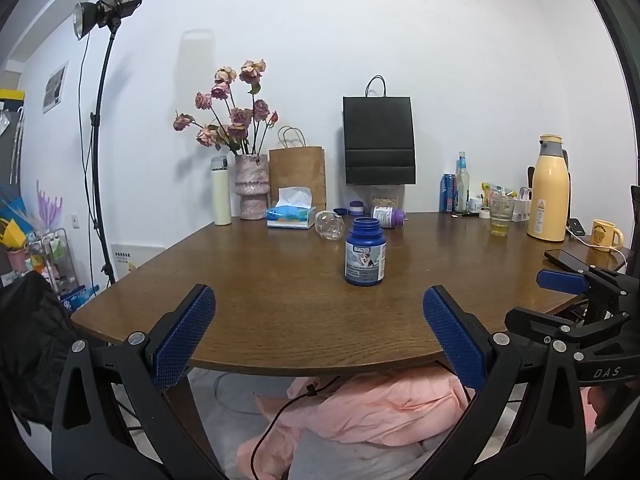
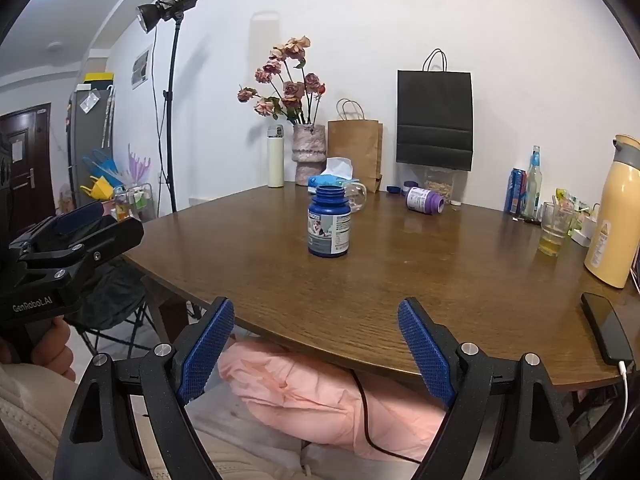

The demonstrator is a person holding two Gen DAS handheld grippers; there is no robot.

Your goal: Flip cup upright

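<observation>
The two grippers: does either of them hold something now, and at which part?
Nothing is held. The left gripper and the right gripper are both open at the table's near edge, far from the tipped clear cup.

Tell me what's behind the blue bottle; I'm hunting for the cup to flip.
Behind the blue bottle a clear glass cup lies on its side on the table, near the tissue box. In the right wrist view the bottle covers part of the cup.

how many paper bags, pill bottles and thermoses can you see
paper bags: 2, brown bag, black bag
pill bottles: 2, blue bottle, purple bottle
thermoses: 2, white thermos, yellow thermos
total: 6
</observation>
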